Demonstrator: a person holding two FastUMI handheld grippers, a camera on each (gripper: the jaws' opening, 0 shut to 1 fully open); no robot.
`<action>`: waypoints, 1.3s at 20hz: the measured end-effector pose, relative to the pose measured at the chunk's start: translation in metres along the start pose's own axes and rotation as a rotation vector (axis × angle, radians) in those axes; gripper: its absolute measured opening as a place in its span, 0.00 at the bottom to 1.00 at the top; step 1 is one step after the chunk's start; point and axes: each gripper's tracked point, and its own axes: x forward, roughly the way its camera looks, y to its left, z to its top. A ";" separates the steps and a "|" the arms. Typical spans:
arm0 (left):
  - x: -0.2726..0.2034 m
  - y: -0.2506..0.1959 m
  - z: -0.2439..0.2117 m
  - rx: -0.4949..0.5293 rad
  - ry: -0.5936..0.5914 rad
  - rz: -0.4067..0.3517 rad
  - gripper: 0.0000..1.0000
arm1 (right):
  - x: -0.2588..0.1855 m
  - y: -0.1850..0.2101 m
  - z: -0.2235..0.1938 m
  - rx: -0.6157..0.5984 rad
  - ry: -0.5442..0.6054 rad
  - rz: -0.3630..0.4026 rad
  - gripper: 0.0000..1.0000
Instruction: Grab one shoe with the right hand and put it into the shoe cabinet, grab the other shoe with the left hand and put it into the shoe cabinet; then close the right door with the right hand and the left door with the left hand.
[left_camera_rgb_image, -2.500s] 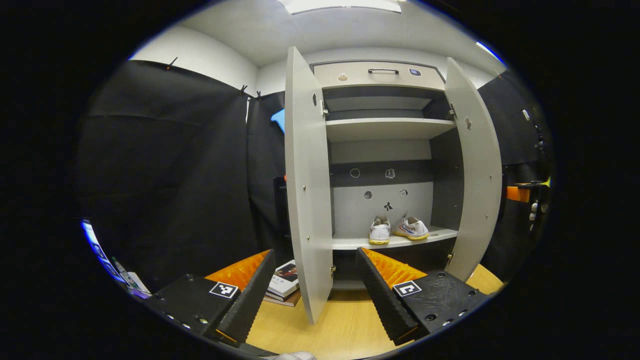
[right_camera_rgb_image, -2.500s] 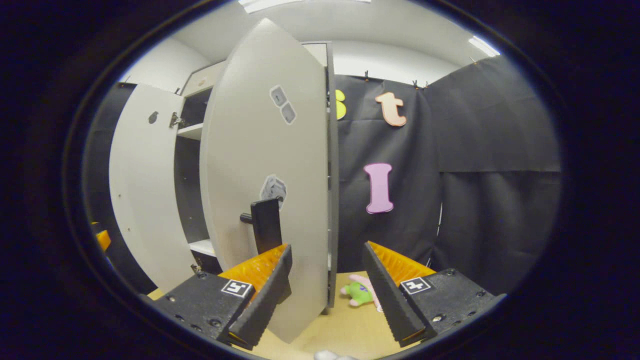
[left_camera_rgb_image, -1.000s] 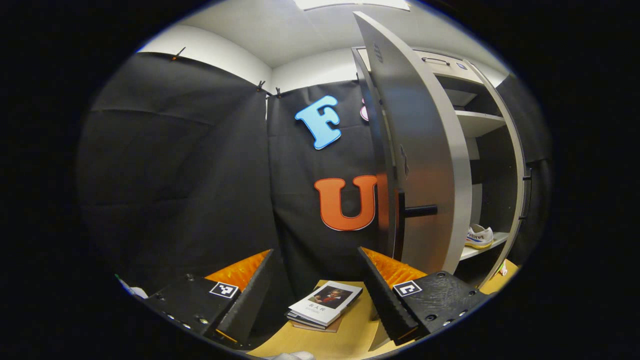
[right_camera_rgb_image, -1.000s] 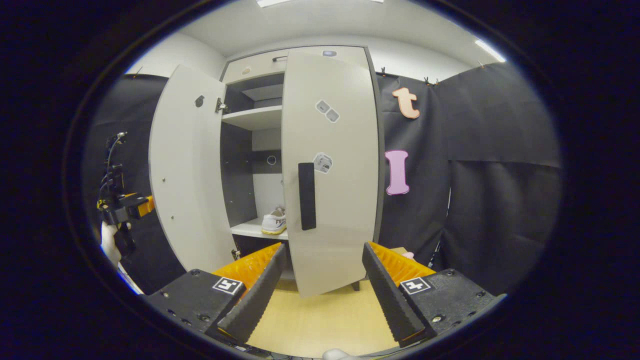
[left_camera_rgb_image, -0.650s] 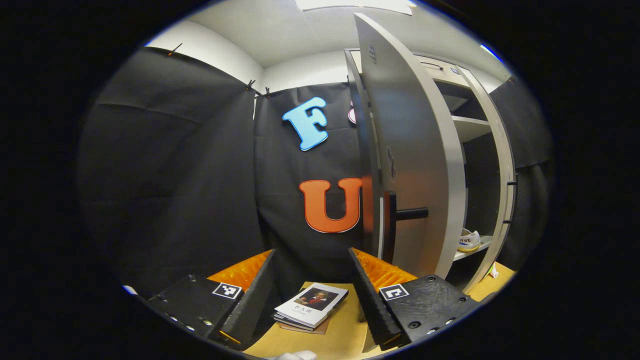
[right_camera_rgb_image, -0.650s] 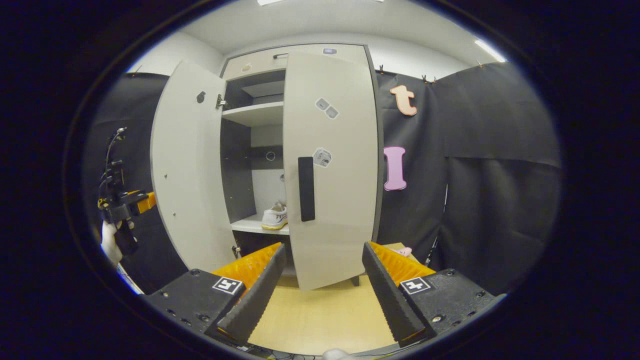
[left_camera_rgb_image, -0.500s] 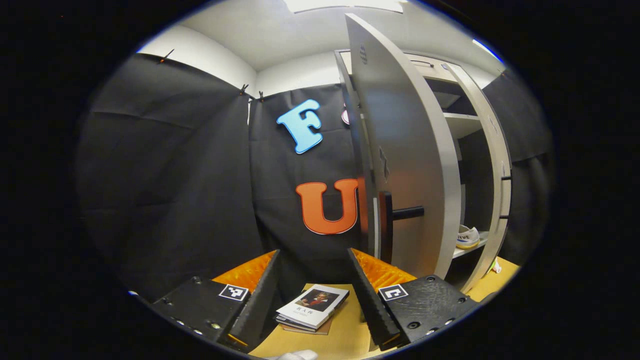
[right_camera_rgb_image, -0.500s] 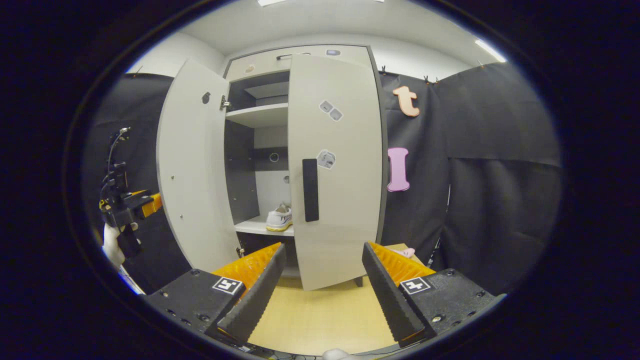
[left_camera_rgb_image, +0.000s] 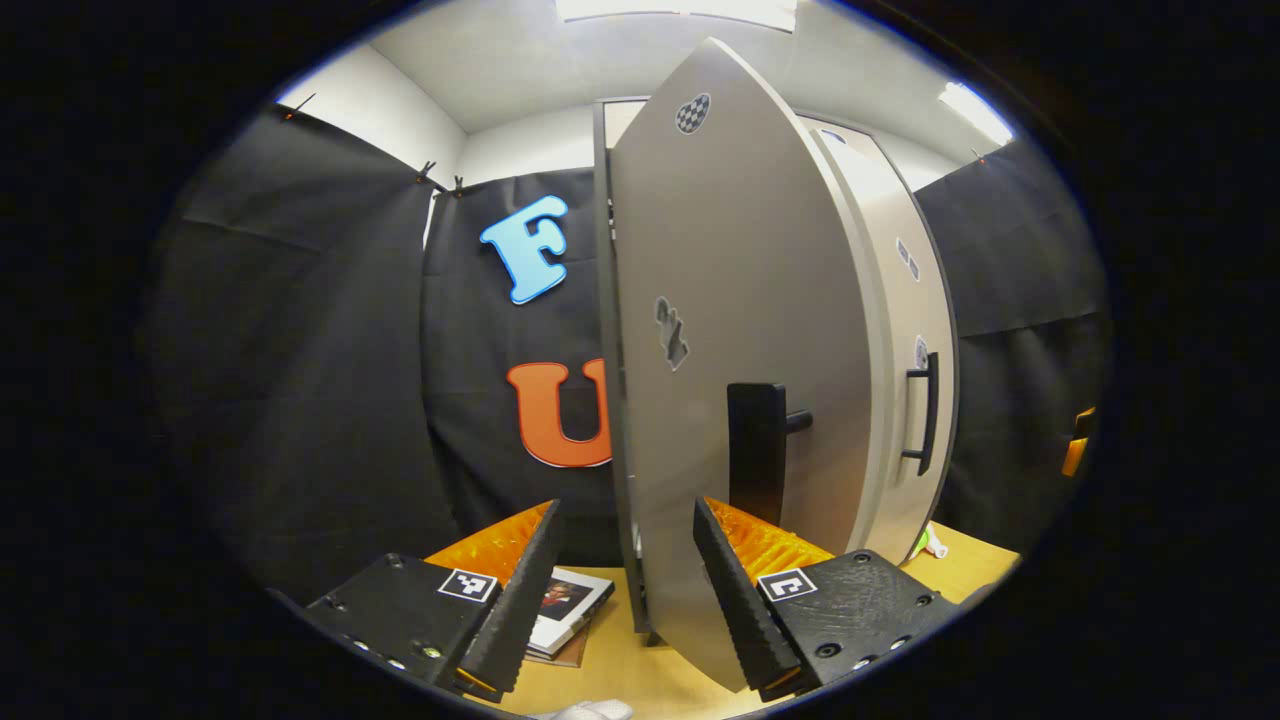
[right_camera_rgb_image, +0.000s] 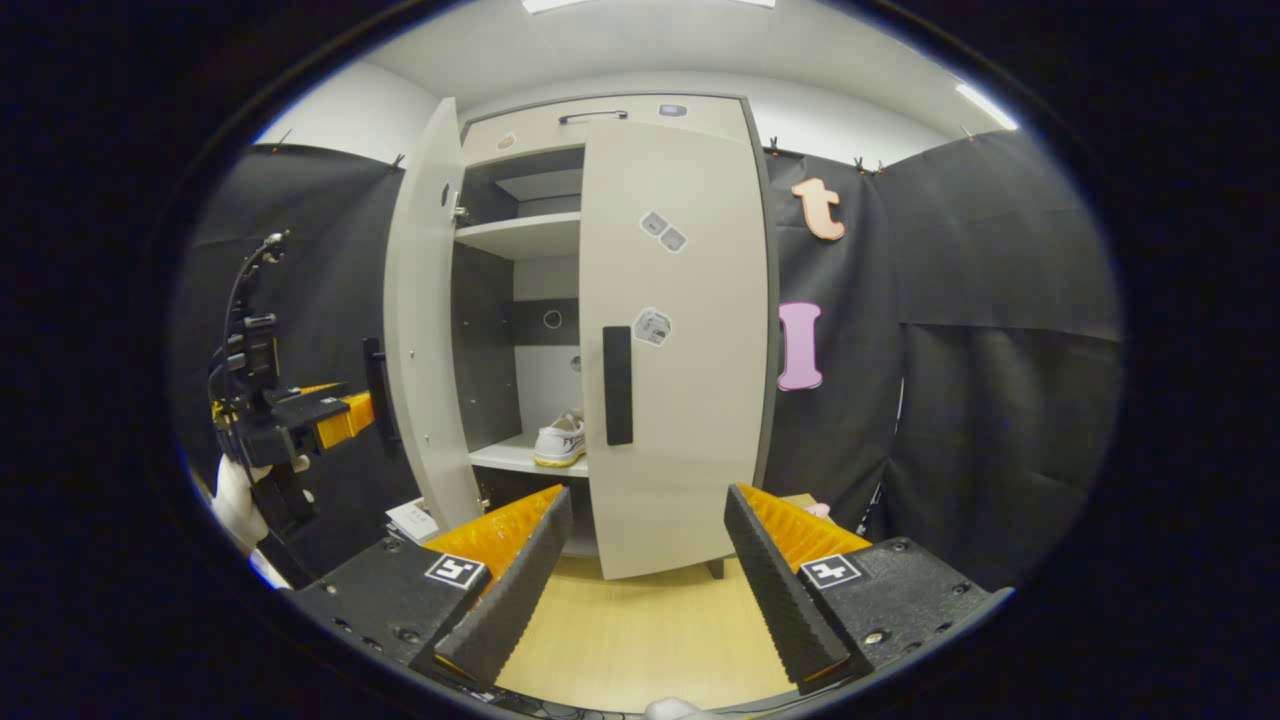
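The left door (left_camera_rgb_image: 740, 300) of the pale grey shoe cabinet (right_camera_rgb_image: 600, 130) stands half-swung beside your left hand-held gripper (left_camera_rgb_image: 625, 580), whose fingers are spread and hold nothing, placed to push it. One white shoe (right_camera_rgb_image: 560, 440) sits on the lower shelf. Your right hand-held gripper (right_camera_rgb_image: 645, 575) hangs released before the shut right door (right_camera_rgb_image: 680, 340).

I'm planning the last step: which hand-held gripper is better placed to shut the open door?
Left. The left hand-held gripper sits right behind the left door, open, near its handle. The right hand-held gripper faces the right door, already shut.
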 end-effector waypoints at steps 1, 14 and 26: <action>0.005 -0.010 0.000 -0.002 0.001 -0.011 0.80 | 0.000 -0.005 0.000 0.003 0.000 -0.008 1.00; -0.012 -0.056 0.018 -0.006 -0.032 -0.034 0.96 | -0.002 -0.033 0.015 0.014 -0.028 -0.016 1.00; -0.103 -0.045 0.022 -0.072 -0.016 0.008 0.96 | -0.021 -0.030 0.030 0.007 -0.078 -0.024 1.00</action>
